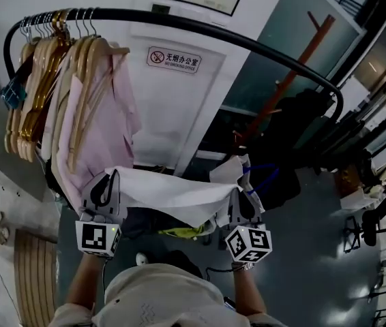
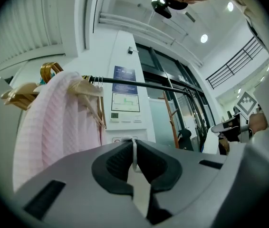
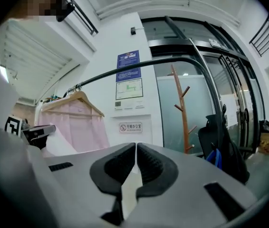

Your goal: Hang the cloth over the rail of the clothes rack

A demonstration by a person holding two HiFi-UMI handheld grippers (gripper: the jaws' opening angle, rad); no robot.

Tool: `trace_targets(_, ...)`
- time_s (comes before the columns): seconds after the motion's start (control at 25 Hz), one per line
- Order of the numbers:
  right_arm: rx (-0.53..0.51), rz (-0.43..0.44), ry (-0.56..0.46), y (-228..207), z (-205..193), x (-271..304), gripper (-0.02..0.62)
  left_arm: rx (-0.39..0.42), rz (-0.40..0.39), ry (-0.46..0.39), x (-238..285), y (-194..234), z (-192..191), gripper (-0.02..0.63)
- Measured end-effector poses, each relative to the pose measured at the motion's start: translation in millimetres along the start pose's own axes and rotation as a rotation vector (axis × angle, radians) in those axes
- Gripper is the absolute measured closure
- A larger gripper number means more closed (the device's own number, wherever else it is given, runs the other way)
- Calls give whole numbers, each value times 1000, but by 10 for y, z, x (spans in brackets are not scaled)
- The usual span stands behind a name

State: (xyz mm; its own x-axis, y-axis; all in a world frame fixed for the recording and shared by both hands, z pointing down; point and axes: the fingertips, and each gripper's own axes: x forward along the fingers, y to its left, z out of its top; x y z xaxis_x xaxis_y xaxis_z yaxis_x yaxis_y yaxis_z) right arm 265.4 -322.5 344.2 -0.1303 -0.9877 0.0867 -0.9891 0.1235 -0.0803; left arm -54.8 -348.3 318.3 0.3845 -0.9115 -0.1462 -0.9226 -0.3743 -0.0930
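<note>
A white cloth (image 1: 172, 191) is stretched between my two grippers, below the black rail (image 1: 234, 38) of the clothes rack. My left gripper (image 1: 113, 177) is shut on the cloth's left edge, and my right gripper (image 1: 238, 184) is shut on its right corner. In the left gripper view, a thin fold of the cloth (image 2: 135, 161) is pinched between the shut jaws of the left gripper (image 2: 134, 144), with the rail (image 2: 139, 84) ahead and above. In the right gripper view, the right gripper (image 3: 136, 146) is shut with cloth (image 3: 130, 186) showing in the gap behind its tips. There the rail (image 3: 172, 61) arches overhead.
Several wooden hangers (image 1: 36, 80) with pink garments (image 1: 104, 128) crowd the rail's left end. A wooden coat stand (image 1: 295, 67) and a dark chair (image 1: 302, 121) stand behind the rail's right end. A white wall with a no-smoking sign (image 1: 174, 60) lies straight ahead.
</note>
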Motion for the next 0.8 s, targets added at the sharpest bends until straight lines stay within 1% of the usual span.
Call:
trace_targets(0.12, -34, -7, -20, -68, 221, 142, 574, 27, 35, -22, 55, 39, 175, 581)
trace_targets(0.24, -3, 45, -54, -132, 522, 265, 574, 66, 55, -61, 180, -4, 401, 581)
trace_targets(0.32, 32, 90, -60, -184, 728, 342, 574, 86, 64, -90, 292, -53, 555, 581)
trace_targets(0.36, 33, 110, -67, -204, 852, 391, 574, 99, 71, -106, 359, -63, 653, 581)
trace_targets(0.48, -23, 130, -109, -290, 1226, 467, 574, 128, 135, -134, 498, -16, 952, 581)
trace_targets(0.52, -29, 131, -129, -334, 1333, 458, 574, 121, 160, -140, 511, 13, 1045, 581)
trace_targets(0.6, -8, 154, -173, -390, 1559, 456, 574, 114, 192, -161, 535, 73, 1265, 581)
trace_targets(0.68, 0, 187, -215, -384, 1804, 487, 574, 160, 205, -188, 585, 112, 1517, 581)
trace_targets(0.76, -34, 200, -246, -352, 2027, 511, 574, 230, 213, -213, 639, 125, 1730, 581)
trace_targets(0.8, -53, 204, -259, -339, 2136, 514, 574, 252, 217, -228, 663, 132, 1823, 581)
